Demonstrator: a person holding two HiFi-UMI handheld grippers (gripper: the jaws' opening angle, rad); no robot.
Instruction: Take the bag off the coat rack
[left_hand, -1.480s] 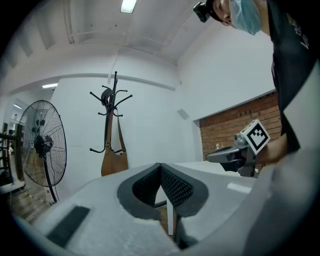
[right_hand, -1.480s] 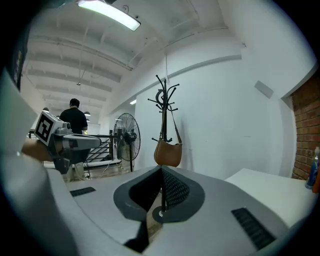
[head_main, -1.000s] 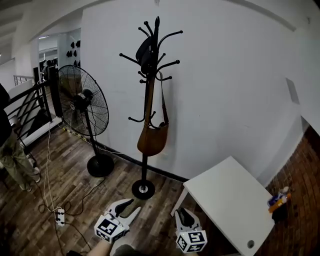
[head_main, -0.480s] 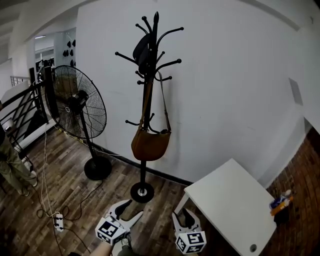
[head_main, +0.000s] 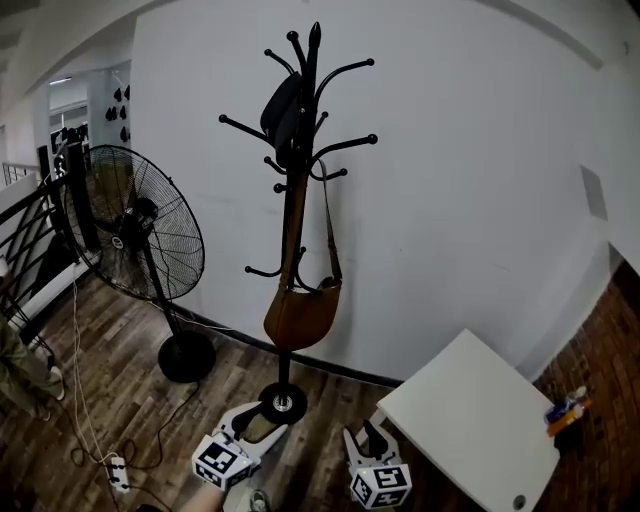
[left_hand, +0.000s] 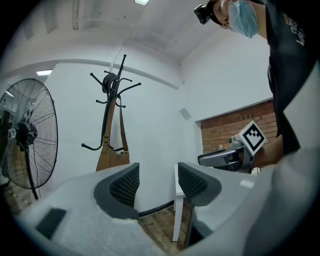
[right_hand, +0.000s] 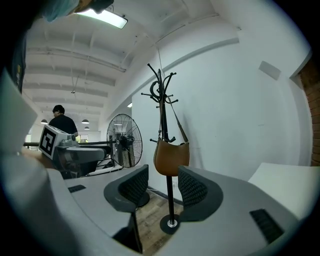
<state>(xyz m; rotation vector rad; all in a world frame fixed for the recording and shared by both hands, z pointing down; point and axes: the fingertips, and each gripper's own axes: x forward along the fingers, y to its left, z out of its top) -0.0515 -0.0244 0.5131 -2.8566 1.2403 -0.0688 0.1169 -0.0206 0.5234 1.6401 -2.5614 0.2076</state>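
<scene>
A brown leather bag (head_main: 302, 312) hangs by its long strap from an upper hook of the black coat rack (head_main: 297, 205) against the white wall. Both grippers are low at the bottom edge of the head view, well short of the rack. My left gripper (head_main: 262, 418) points toward the rack's base; its jaws are wide and closing slightly, with nothing between them. My right gripper (head_main: 362, 432) is open and empty. The left gripper view shows the bag (left_hand: 112, 160) far beyond the left gripper (left_hand: 159, 177). The right gripper view shows the bag (right_hand: 171, 157) past the right gripper (right_hand: 162, 182).
A dark hat (head_main: 282, 105) sits on the rack's top hooks. A large pedestal fan (head_main: 140, 235) stands left of the rack, with cables and a power strip (head_main: 118, 465) on the wood floor. A white table (head_main: 470, 415) is at the right. A person's leg (head_main: 20, 355) shows far left.
The head view has shifted so the rack looks taller and the fan and person sit further left. The bag has turned a little on its strap. Both grippers stay low.
</scene>
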